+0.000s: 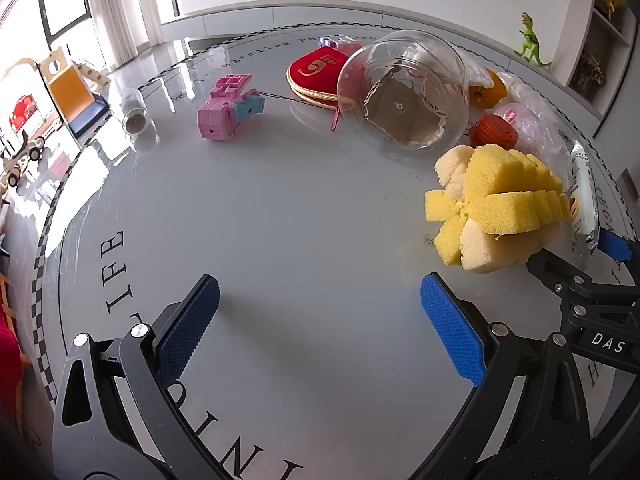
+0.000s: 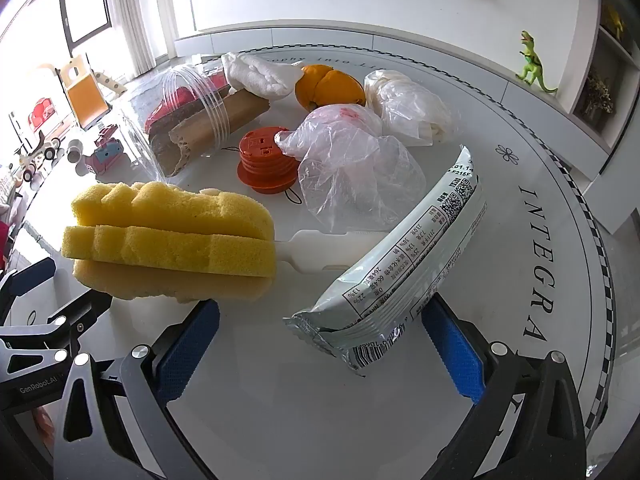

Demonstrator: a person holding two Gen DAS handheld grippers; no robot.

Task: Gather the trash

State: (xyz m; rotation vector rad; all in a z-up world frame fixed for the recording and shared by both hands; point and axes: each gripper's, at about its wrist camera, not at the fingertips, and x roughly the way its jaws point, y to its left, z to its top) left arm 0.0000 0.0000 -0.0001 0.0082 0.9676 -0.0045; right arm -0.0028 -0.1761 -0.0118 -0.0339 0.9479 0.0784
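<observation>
Two hand-held grippers hovered over a round grey table [image 1: 280, 208] strewn with clutter. The left gripper [image 1: 320, 320] hung with its blue fingers wide apart over bare tabletop, holding nothing. The right gripper [image 2: 320, 344] also stood spread, its fingers either side of the near end of a silver snack wrapper [image 2: 404, 264]; whether the pads touched the wrapper could not be told.

The wrapper lay flat at the table's right edge, just beside a yellow sponge brush [image 2: 172, 236] whose white handle [image 2: 328, 248] ran under it. Beyond the wrapper sat a crumpled clear plastic bag [image 2: 360, 176], touching an orange ribbed cap [image 2: 266, 164]. A second bunched bag [image 2: 412, 108], an orange fruit [image 2: 330, 88] and a wad of white tissue [image 2: 260, 70] lay farther back.

A clear plastic jar [image 1: 404, 92] lay on its side near the middle, torn cardboard [image 1: 404, 108] inside it. Beside it rested a red pouch [image 1: 320, 76], with a pink block toy [image 1: 228, 108] and a small tipped glass [image 1: 134, 110] further left. A green dinosaur [image 1: 532, 40] stood on the ledge behind.
</observation>
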